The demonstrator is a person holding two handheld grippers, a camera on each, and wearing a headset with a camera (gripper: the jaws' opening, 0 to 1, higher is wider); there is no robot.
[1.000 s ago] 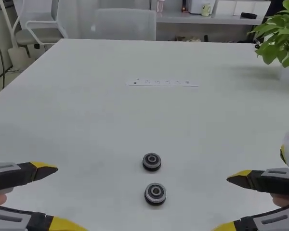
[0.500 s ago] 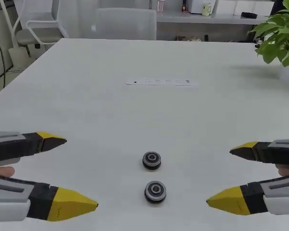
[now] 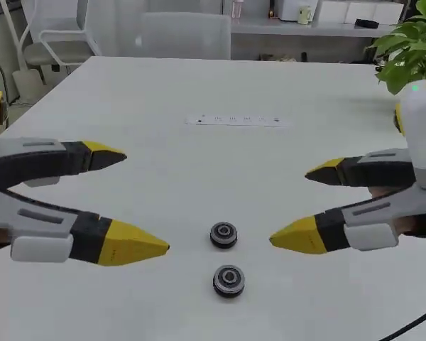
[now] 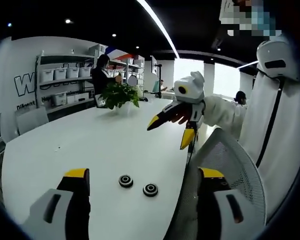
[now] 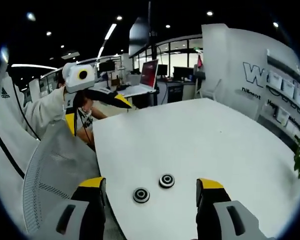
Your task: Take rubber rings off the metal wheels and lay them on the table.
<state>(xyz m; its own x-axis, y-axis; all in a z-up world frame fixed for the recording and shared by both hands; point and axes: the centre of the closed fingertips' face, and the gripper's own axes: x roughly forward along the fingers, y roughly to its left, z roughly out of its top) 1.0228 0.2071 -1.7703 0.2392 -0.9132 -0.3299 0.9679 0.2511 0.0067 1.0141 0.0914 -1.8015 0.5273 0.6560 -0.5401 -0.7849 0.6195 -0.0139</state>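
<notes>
Two small metal wheels with black rubber rings lie flat on the white table (image 3: 128, 92), near its front edge. One wheel (image 3: 224, 235) is farther from me, the other wheel (image 3: 229, 280) nearer. My left gripper (image 3: 145, 201) hovers to their left, open and holding nothing. Opposite it, my right gripper (image 3: 289, 206) hovers to their right, also open and holding nothing. In the left gripper view the farther wheel (image 4: 125, 181) and the nearer wheel (image 4: 150, 189) lie ahead, between the wide-apart jaws. In the right gripper view the farther wheel (image 5: 166, 180) and the nearer wheel (image 5: 141, 194) lie ahead too.
A flush socket strip (image 3: 238, 121) sits mid-table. A green plant (image 3: 412, 53) stands at the far right edge, chairs (image 3: 184, 35) at the far end. A mesh chair back (image 4: 225, 165) is close behind the near edge. A black cable (image 3: 412, 325) crosses the front right corner.
Both grippers have moved forward and inward from the bottom corners, so they now flank the two wheels. Both stay open. The wheels have not moved.
</notes>
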